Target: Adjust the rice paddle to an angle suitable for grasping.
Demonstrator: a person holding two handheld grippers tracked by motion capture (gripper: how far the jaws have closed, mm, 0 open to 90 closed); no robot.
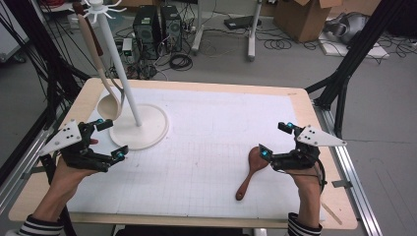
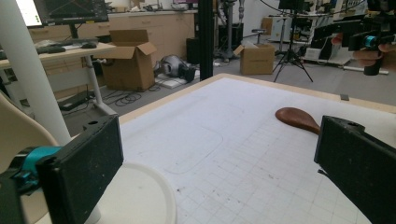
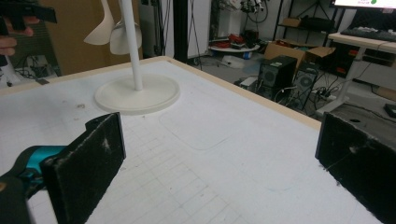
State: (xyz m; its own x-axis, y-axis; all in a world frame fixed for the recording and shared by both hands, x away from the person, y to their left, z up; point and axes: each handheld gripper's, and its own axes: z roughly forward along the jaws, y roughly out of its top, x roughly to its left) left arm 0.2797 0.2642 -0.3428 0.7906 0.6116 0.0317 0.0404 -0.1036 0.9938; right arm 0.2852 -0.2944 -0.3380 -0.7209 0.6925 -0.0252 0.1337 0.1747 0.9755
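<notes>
Here, brown wooden spoon (image 1: 252, 169) flat on mat, touching spread-jawed right gripper's (image 1: 275, 140) near jaw.

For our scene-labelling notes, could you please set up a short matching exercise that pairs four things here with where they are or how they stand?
Things:
1. brown wooden spoon
2. cream ladle
3. white stand
4. left gripper

Places or states:
A. hanging from a hook at the top of the pole
B. lying flat on the mat, beside the right gripper
C. open and holding nothing, just in front of the round base
D. upright on the mat's far left part

Pairs: 1-B, 2-A, 3-D, 4-C
</notes>
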